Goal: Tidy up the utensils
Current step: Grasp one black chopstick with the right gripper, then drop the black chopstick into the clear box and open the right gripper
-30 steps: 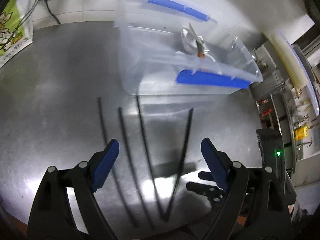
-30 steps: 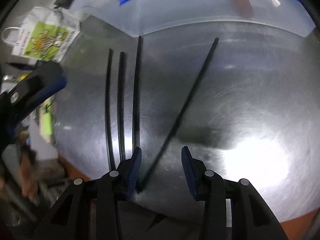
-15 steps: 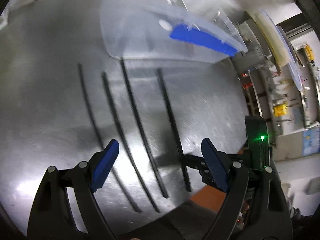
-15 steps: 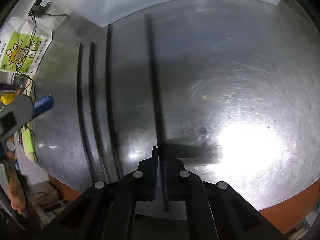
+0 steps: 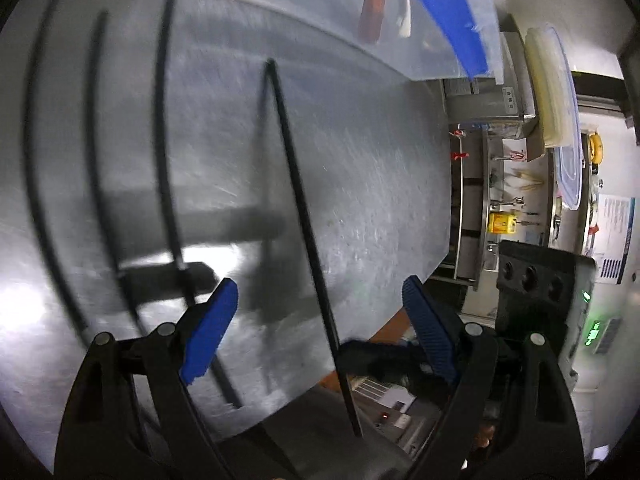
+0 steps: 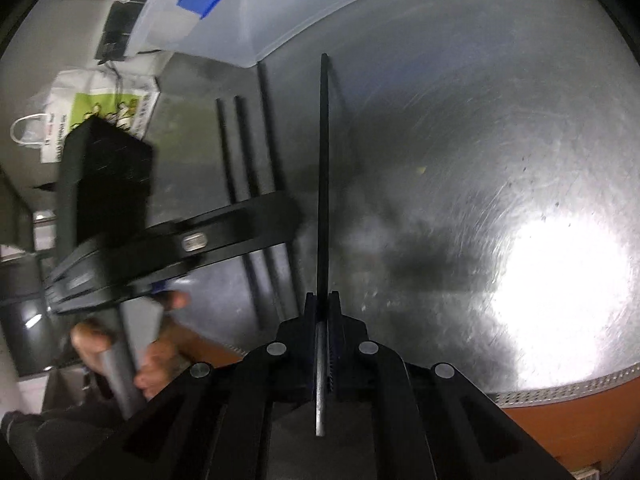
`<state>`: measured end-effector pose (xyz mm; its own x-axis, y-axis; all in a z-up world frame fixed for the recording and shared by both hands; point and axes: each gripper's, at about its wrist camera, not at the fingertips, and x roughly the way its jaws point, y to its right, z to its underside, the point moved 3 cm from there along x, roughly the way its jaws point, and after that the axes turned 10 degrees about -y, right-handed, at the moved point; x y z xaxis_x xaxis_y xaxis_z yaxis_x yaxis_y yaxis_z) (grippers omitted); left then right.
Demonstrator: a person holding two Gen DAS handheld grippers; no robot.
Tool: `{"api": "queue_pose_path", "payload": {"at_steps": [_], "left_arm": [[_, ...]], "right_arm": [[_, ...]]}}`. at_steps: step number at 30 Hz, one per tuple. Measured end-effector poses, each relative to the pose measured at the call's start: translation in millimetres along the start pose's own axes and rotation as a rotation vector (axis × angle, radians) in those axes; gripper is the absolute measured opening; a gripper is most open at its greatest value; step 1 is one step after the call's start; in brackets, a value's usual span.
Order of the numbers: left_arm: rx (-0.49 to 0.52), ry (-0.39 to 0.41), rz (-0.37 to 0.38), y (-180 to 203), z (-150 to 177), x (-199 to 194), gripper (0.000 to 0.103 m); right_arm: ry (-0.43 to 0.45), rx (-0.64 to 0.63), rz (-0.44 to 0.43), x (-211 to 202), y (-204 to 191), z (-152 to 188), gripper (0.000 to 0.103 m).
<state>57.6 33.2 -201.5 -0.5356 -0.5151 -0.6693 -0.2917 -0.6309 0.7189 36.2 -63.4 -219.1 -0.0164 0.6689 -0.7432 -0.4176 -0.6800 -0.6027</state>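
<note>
My right gripper [image 6: 322, 300] is shut on one black chopstick [image 6: 323, 160], held lifted above the steel table and pointing toward the clear plastic bin [image 6: 280, 20]. The same chopstick [image 5: 304, 216] crosses the left wrist view between the open blue pads of my left gripper [image 5: 316, 316], which holds nothing. Three more black chopsticks [image 5: 164, 140] lie side by side on the table left of it; they also show in the right wrist view [image 6: 248, 184]. The bin [image 5: 320, 20], with blue handles, holds a few utensils.
The steel table [image 6: 480, 140] ends at an orange front edge [image 6: 560, 400]. A paper bag [image 6: 96, 112] stands at the far left by the wall. Shelving with tools and stacked lidded containers [image 5: 556, 100] stands right of the table.
My right gripper has lifted the gripped chopstick off the table. My left gripper has swung right and closer, so the held chopstick now lies between its open pads.
</note>
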Motion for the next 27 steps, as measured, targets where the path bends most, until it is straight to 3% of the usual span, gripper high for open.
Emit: {"api": "queue_pose_path", "payload": {"at_steps": [1, 2, 3, 6, 8, 11, 16, 18, 19, 20, 21, 25, 27], "left_arm": [[-0.004, -0.002, -0.005, 1, -1, 7, 0.078], [-0.007, -0.004, -0.015, 2, -2, 10, 0.069], [-0.013, -0.004, -0.026, 2, -2, 14, 0.051], [-0.048, -0.011, -0.040, -3, -3, 27, 0.014], [-0.063, 0.006, -0.036, -6, -3, 29, 0.008], [-0.052, 0.022, -0.033, -4, -1, 29, 0.006], [-0.010, 0.037, -0.061, -2, 1, 30, 0.005], [0.002, 0.037, -0.069, -4, 3, 28, 0.005], [0.003, 0.035, -0.068, -5, 3, 28, 0.005], [0.002, 0.032, -0.063, -6, 3, 28, 0.005], [0.001, 0.032, -0.061, -6, 3, 28, 0.005], [-0.003, 0.032, -0.049, -7, 2, 26, 0.005], [0.000, 0.027, -0.031, -5, 2, 25, 0.005]], "right_arm": [[-0.009, -0.015, 0.000, 0, -1, 1, 0.007], [-0.010, -0.023, 0.007, 2, -4, 0, 0.007], [-0.012, -0.038, 0.024, 3, -4, 1, 0.007], [-0.026, -0.069, 0.043, 12, -9, 0, 0.007], [-0.035, -0.087, 0.061, 19, -12, -3, 0.007], [-0.051, -0.105, 0.074, 26, -13, -6, 0.007], [-0.008, -0.173, 0.240, 32, -15, -11, 0.010], [-0.006, -0.204, 0.285, 34, -18, -15, 0.016], [-0.010, -0.219, 0.299, 37, -19, -17, 0.024], [-0.017, -0.230, 0.306, 40, -20, -19, 0.034], [-0.027, -0.243, 0.303, 44, -23, -20, 0.037], [-0.055, -0.250, 0.247, 56, -26, -29, 0.038], [-0.080, -0.261, 0.214, 61, -24, -32, 0.031]]}}
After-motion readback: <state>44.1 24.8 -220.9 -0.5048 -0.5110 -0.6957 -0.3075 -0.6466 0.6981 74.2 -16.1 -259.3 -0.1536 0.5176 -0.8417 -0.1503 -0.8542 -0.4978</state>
